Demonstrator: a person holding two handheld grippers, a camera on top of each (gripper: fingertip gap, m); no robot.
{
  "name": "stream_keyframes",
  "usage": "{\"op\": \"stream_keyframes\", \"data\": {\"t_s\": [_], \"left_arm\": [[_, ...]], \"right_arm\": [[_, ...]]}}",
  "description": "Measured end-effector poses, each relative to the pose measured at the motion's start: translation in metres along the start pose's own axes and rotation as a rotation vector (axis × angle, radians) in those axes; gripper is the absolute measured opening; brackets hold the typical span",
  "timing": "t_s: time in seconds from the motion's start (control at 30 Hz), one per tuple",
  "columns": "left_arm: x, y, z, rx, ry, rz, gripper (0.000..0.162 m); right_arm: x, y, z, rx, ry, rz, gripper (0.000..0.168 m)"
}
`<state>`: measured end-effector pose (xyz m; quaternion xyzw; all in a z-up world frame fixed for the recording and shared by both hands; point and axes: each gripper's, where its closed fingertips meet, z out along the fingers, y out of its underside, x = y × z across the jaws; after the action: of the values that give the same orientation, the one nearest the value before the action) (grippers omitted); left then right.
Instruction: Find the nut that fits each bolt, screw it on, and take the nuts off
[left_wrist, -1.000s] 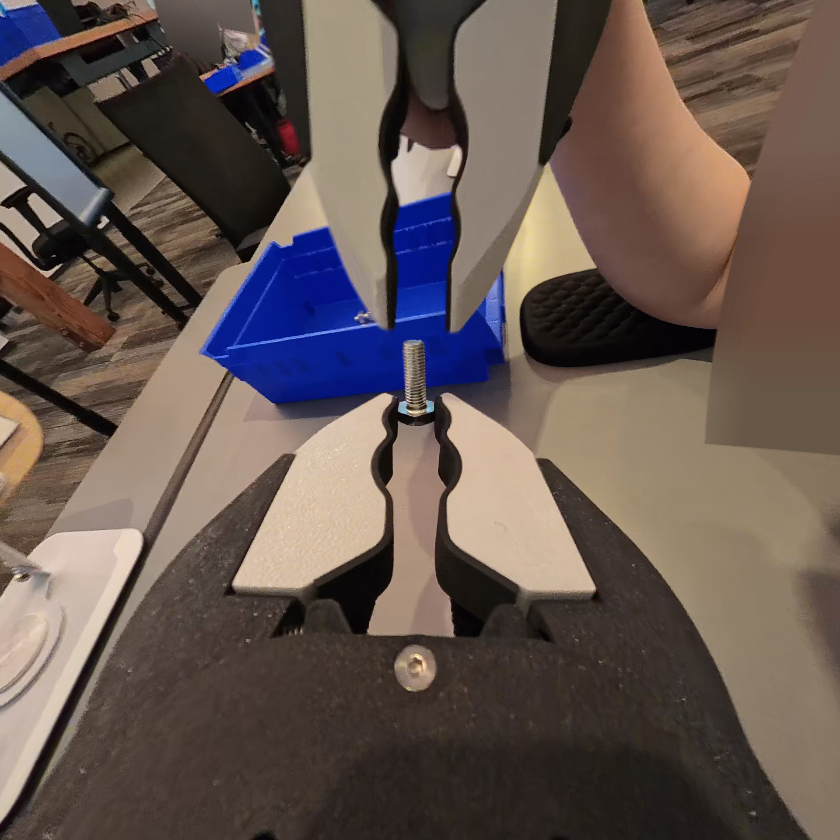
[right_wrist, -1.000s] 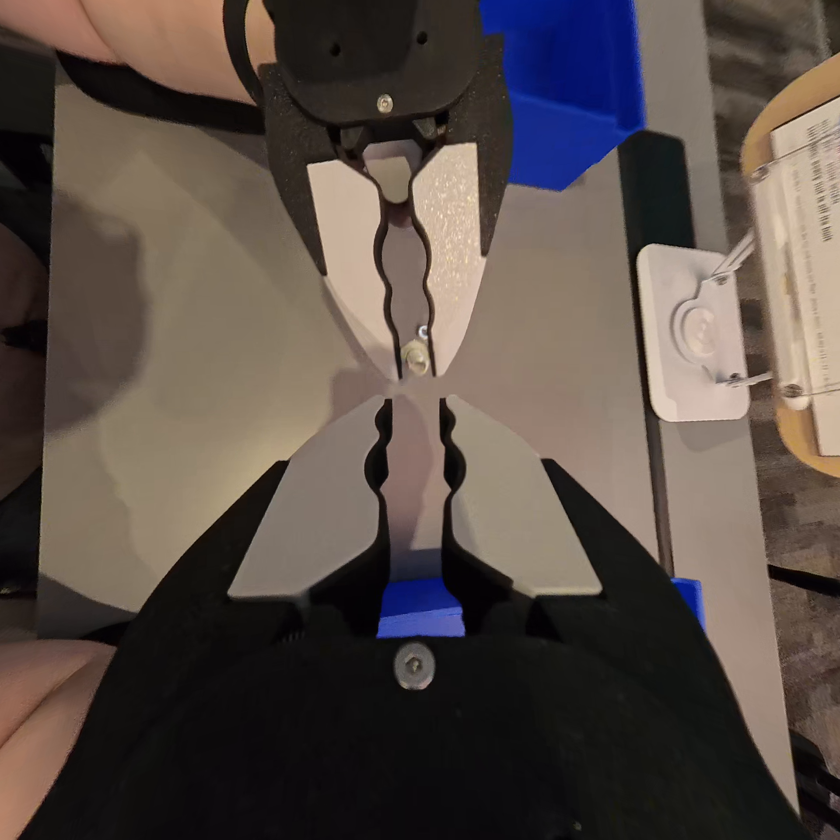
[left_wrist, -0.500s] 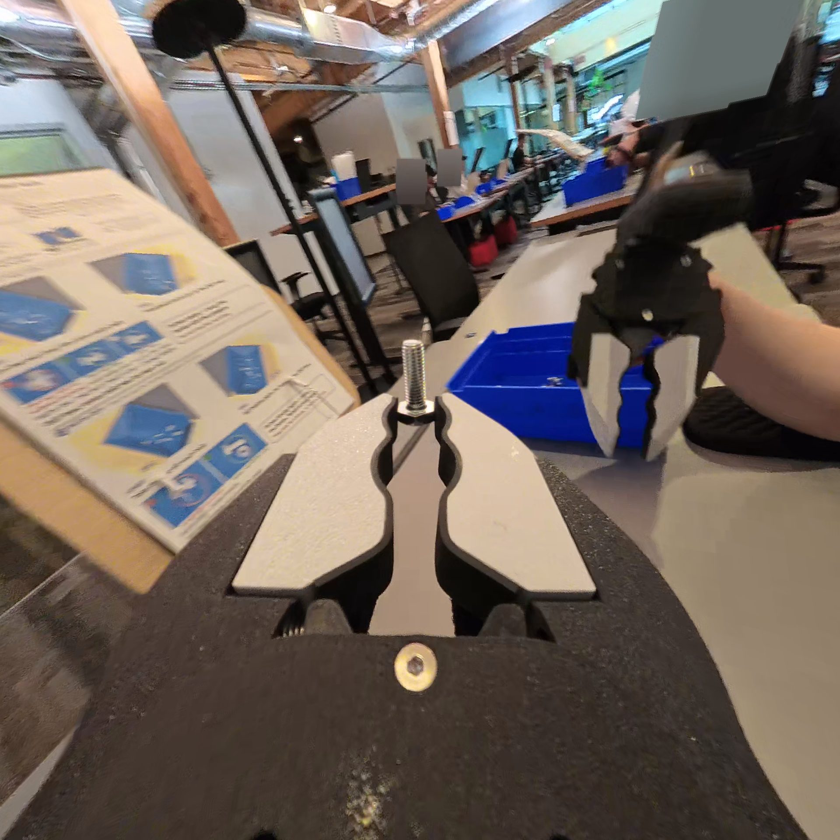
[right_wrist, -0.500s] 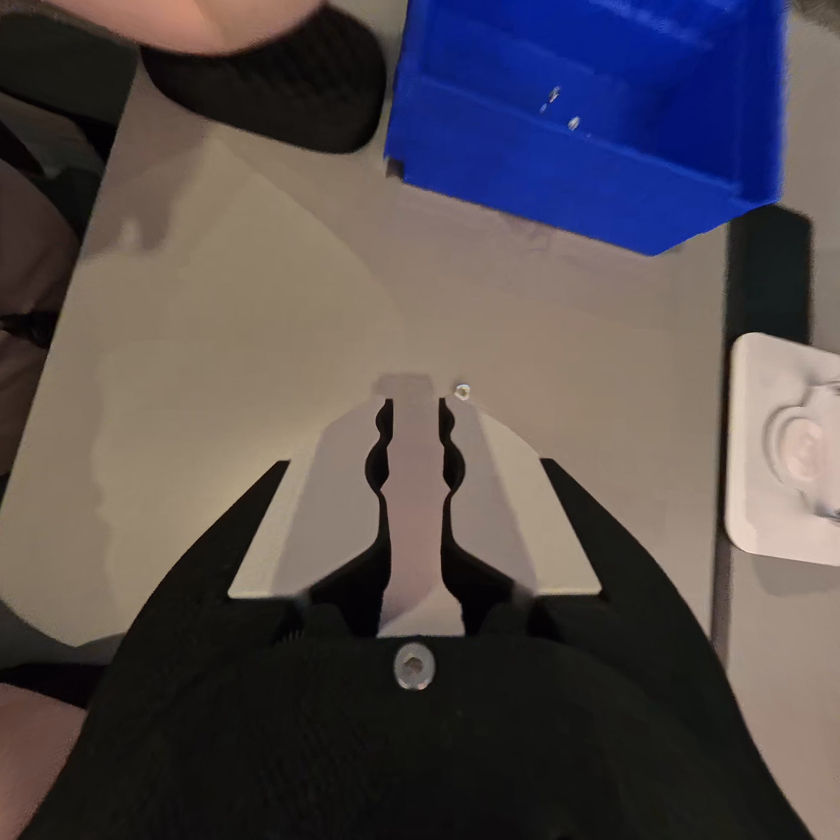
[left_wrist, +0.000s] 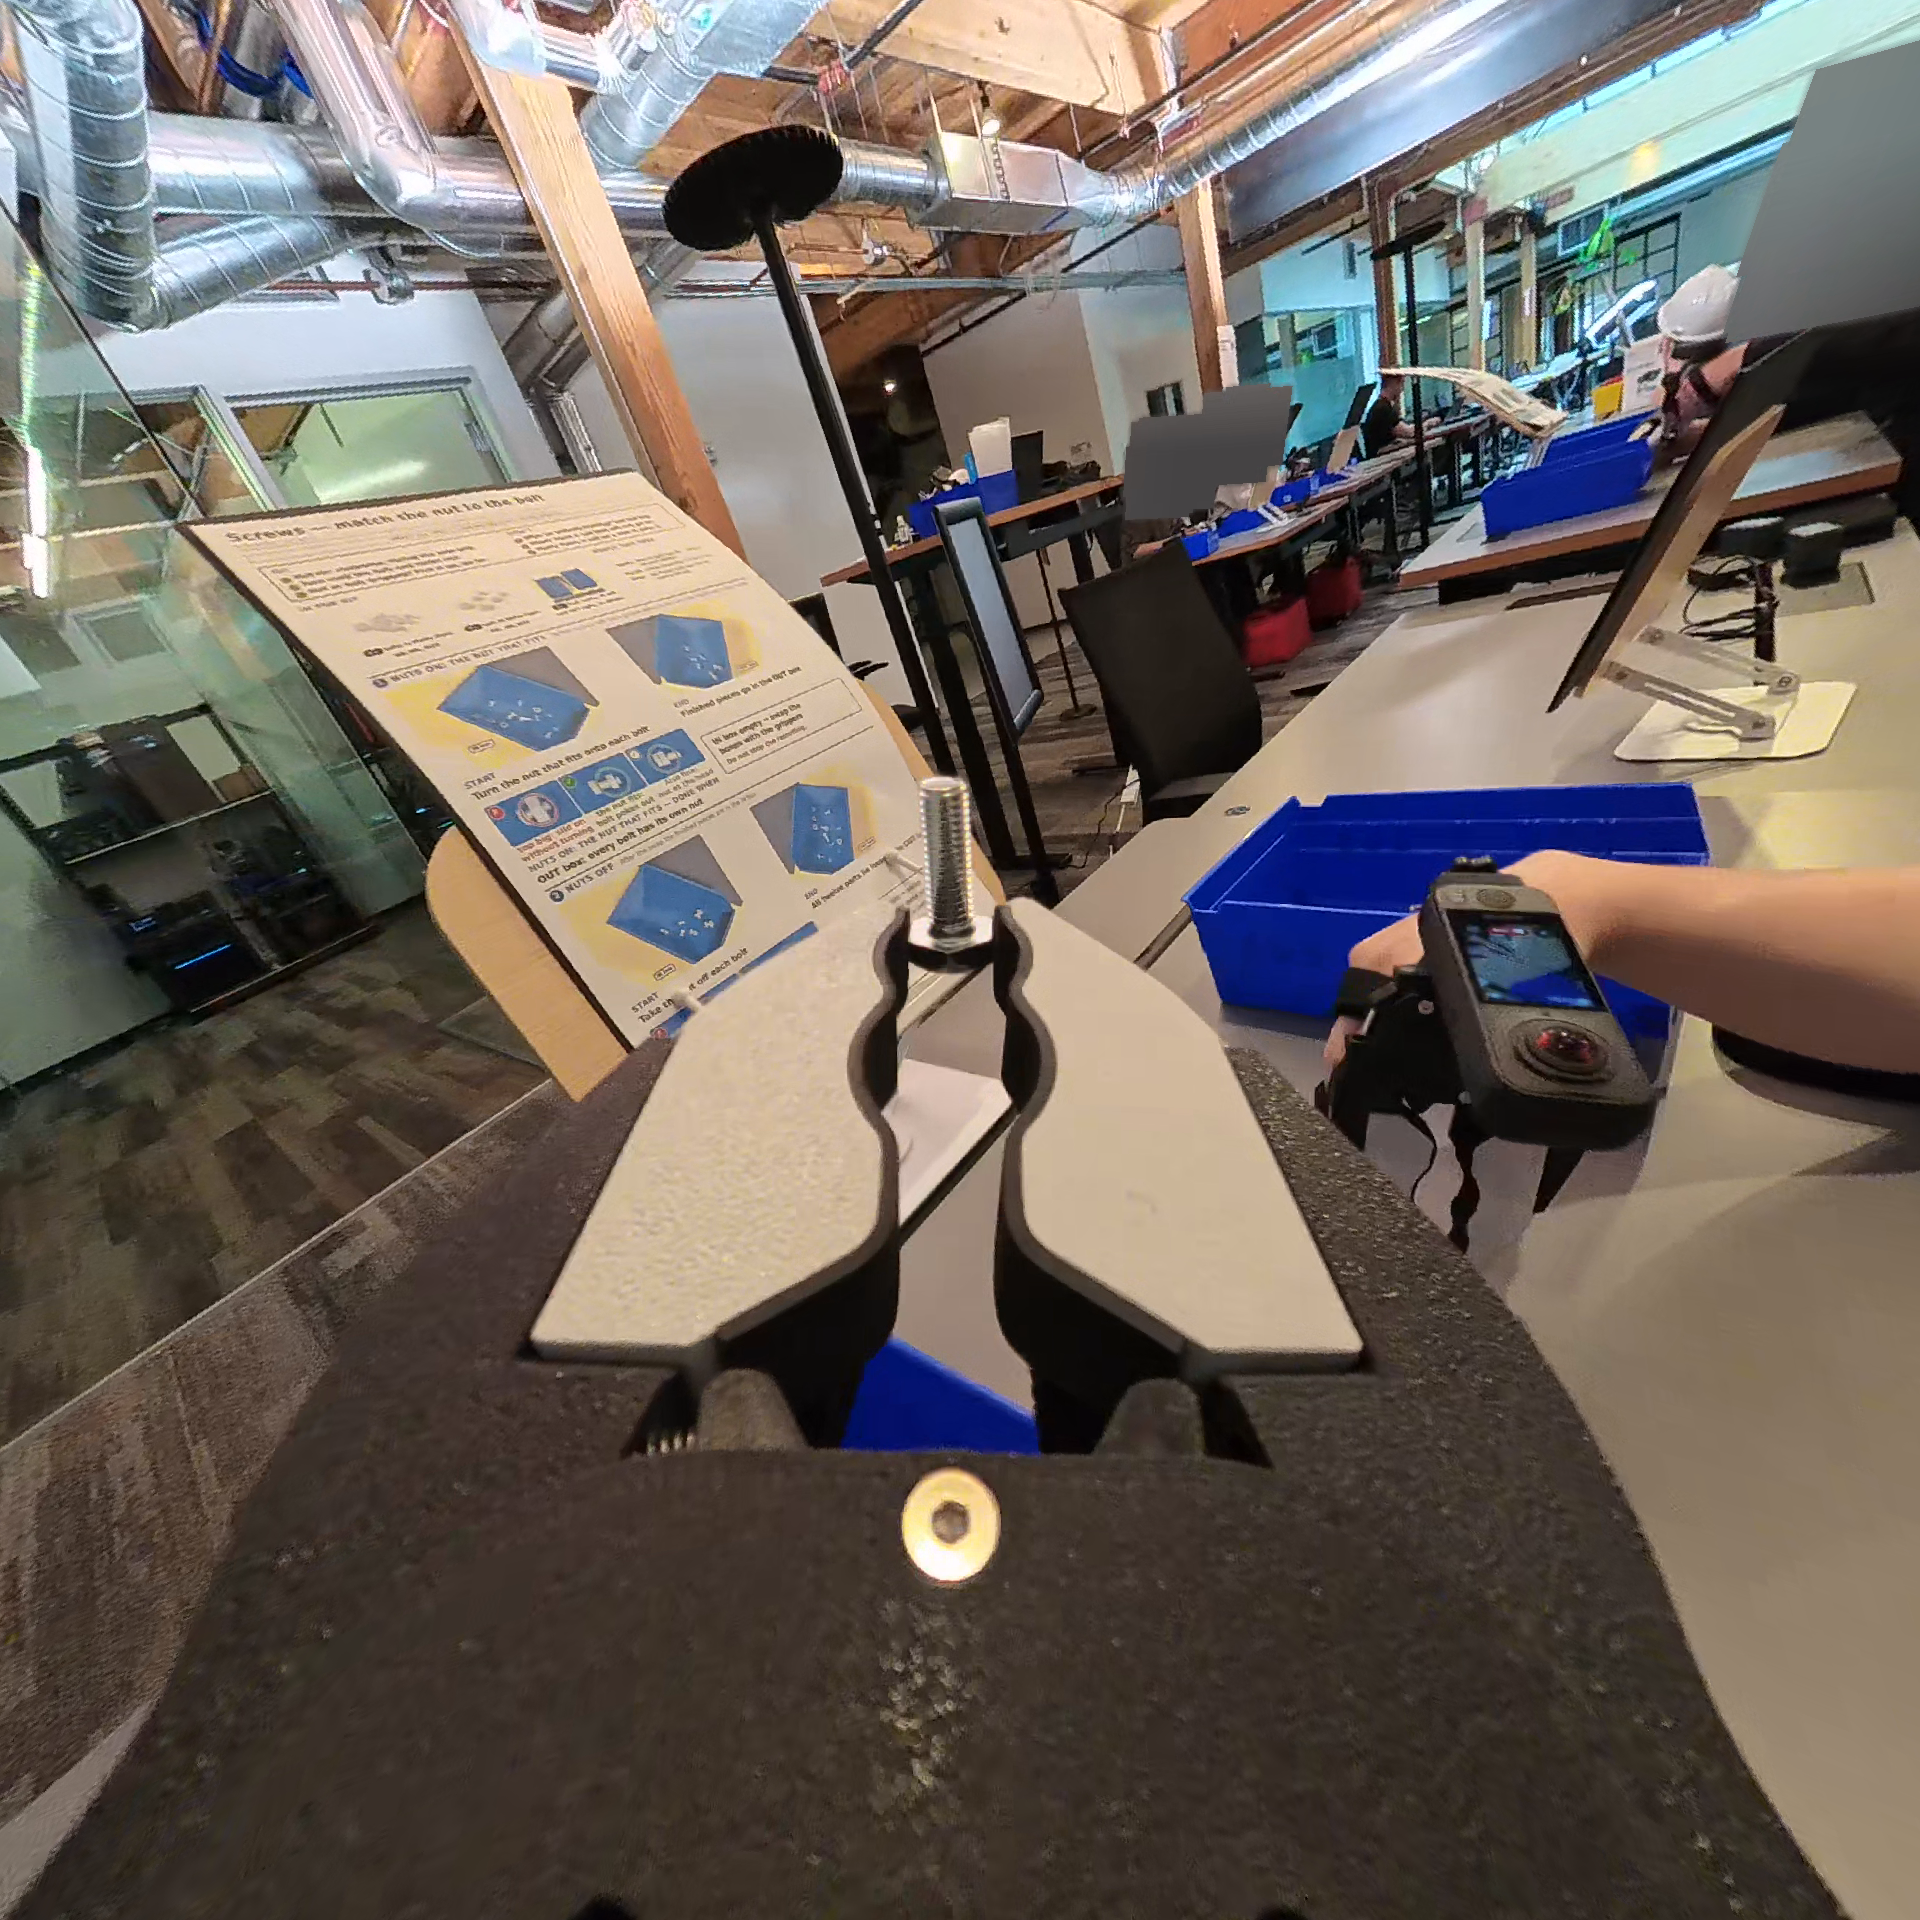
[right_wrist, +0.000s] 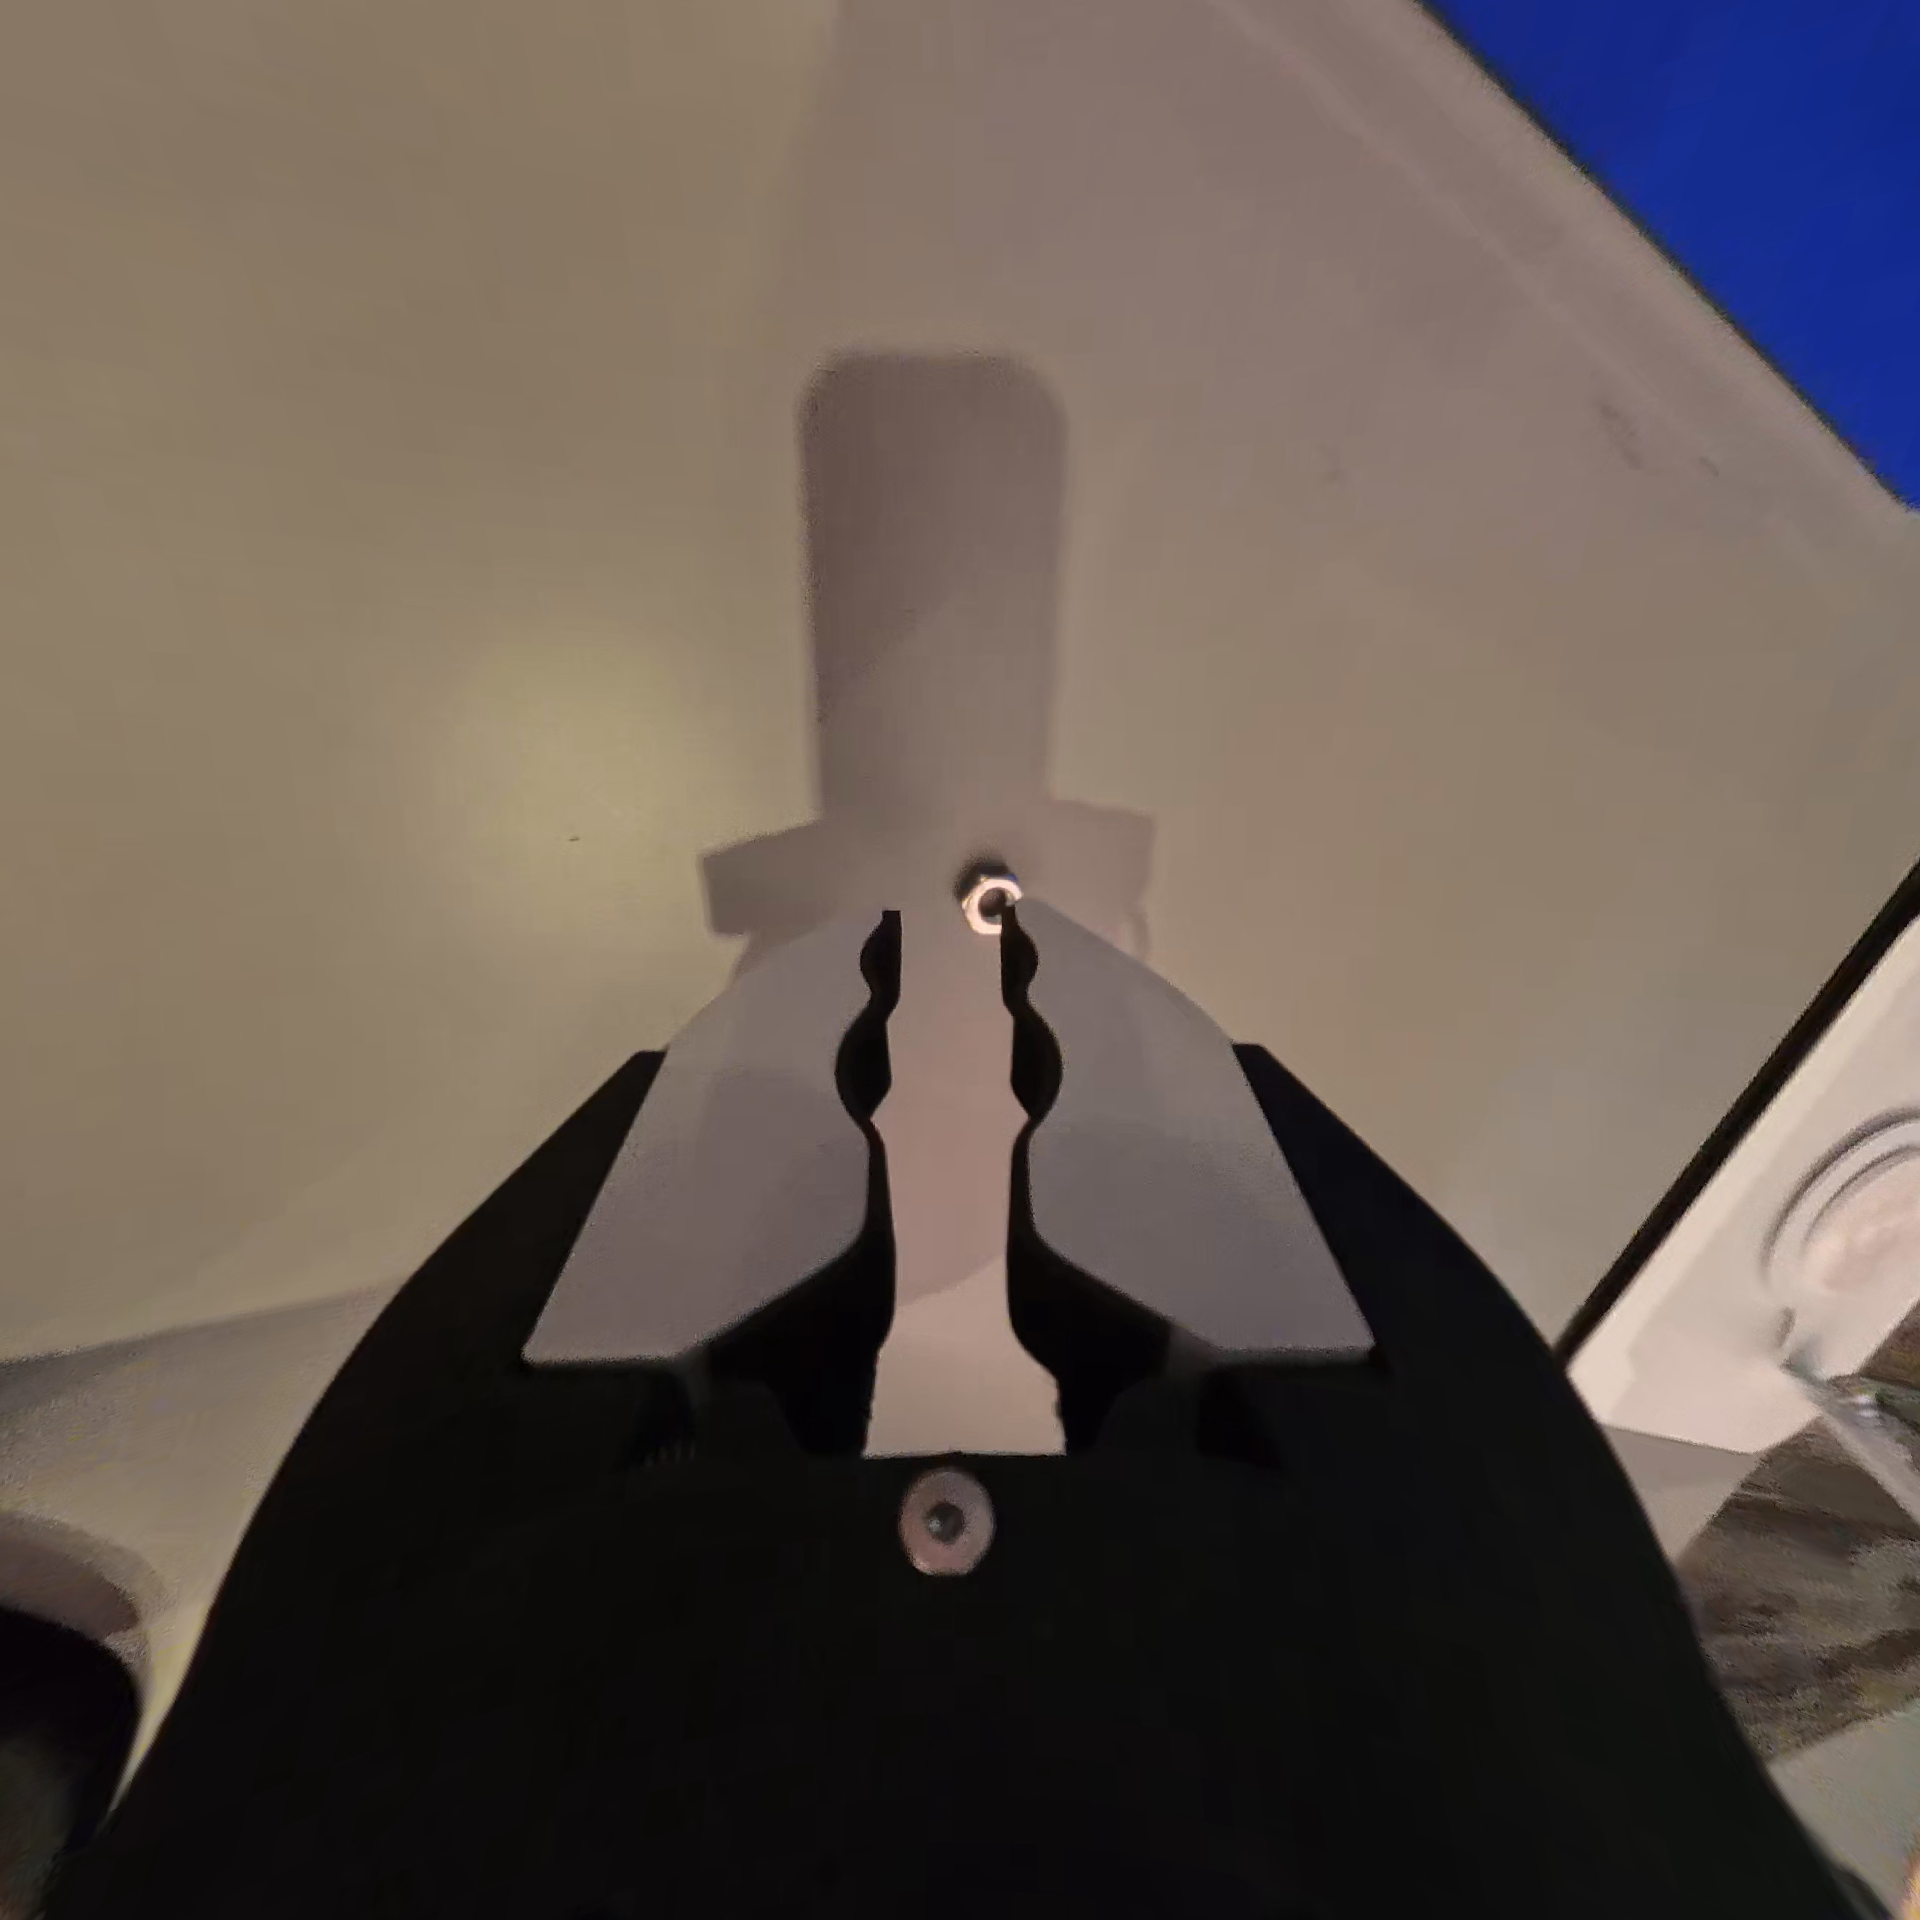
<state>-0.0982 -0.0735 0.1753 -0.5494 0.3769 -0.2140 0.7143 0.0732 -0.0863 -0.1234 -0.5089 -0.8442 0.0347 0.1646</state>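
Left gripper (left_wrist: 948, 920) clamps bolt (left_wrist: 943, 868) upright by its head. Right gripper (right_wrist: 948, 914) parted, empty; nut (right_wrist: 987, 896) lies on table (right_wrist: 416, 623) at its right fingertip.

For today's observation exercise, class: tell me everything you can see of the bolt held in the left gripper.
The bolt is silvery, shiny metal, with a threaded shank ending in a flat tip. It stands upright, tip up, above the left gripper, whose jaws are closed on its lower end. A bright metal collar sits at the jaw tips; whether it is the head or a nut cannot be told. Nothing else touches the bolt. Behind it stands an instruction board.
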Motion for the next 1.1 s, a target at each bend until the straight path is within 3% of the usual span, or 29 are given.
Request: {"op": "stream_keyframes", "data": {"t_s": [0.27, 0.57, 1.1], "left_arm": [[-0.001, 0.005, 0.007, 0.000, 0.022, -0.022, 0.015], [0.000, 0.011, 0.011, -0.030, 0.035, -0.020, 0.015], [0.003, 0.020, 0.019, -0.075, 0.057, -0.028, 0.015]], "right_arm": [[0.005, 0.002, 0.014, -0.134, -0.059, -0.218, 0.021], [0.004, 0.006, 0.021, -0.153, -0.156, -0.255, 0.018], [0.007, 0.013, 0.036, -0.156, -0.182, -0.262, 0.017]]}}
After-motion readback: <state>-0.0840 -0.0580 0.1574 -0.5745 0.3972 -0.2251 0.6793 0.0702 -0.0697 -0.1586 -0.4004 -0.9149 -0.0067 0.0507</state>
